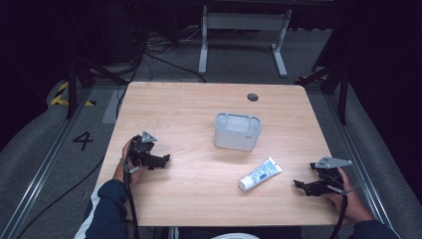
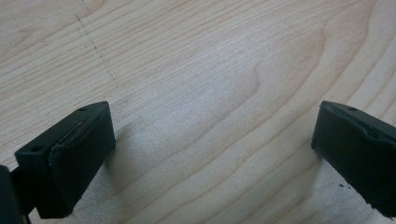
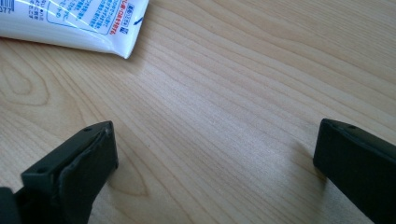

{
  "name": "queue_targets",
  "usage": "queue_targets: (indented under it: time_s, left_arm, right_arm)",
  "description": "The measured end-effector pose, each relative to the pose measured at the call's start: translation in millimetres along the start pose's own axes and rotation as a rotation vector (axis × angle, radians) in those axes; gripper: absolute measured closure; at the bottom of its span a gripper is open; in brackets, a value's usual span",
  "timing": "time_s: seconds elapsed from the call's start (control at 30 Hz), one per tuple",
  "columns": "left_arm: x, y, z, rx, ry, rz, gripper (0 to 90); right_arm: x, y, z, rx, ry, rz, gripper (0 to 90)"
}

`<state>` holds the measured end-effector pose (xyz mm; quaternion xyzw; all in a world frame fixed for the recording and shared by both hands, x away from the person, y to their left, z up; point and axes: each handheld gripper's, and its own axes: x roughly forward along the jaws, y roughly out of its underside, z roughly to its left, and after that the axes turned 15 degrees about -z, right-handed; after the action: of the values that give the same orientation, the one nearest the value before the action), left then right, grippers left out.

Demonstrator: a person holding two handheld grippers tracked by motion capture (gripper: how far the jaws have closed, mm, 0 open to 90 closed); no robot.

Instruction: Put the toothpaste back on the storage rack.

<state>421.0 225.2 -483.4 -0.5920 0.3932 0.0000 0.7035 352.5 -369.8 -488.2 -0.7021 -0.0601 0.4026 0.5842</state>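
Observation:
A white tube with blue print (image 1: 260, 174) lies flat on the wooden table (image 1: 189, 104), right of centre near the front. Its flat crimped end (image 3: 123, 35) shows at the top left of the right gripper view. My right gripper (image 1: 300, 184) rests at the table's right front, a short way right of the tube, jaws open over bare wood (image 3: 215, 154). A pale grey open-top container (image 1: 238, 131) stands mid-table. At the left front, my left gripper (image 1: 165, 160) sits low on the table, open, nothing between its jaws (image 2: 212, 154).
A dark round cable hole (image 1: 253, 97) sits near the table's far edge. Beyond the table stand a white desk frame (image 1: 244, 30) and loose cables on the floor. Metal rails (image 1: 45, 159) run along both sides. Black stand legs (image 1: 74, 84) flank the far corners.

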Motion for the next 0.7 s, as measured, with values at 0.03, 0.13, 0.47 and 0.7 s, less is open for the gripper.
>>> queue_targets:
  time_s: [0.03,0.13,0.47,0.7]
  left_arm:
    - [0.0,0.0,0.0,0.0,0.0,0.0,0.0]
    - [-0.7,0.5,-0.5,-0.001,0.005,0.0,0.0]
    - [-5.4,3.1,-1.2,0.022,0.039,0.007,0.0]
    - [-6.0,3.5,-1.6,0.022,0.037,0.007,0.1]
  right_arm:
    - [0.0,0.0,0.0,0.0,0.0,0.0,0.1]
    - [0.0,0.0,0.5,0.002,0.005,0.0,0.1]
    - [0.3,-0.4,1.3,0.007,0.013,0.002,0.1]
    - [-0.5,-1.7,2.1,0.005,0.019,0.017,0.5]
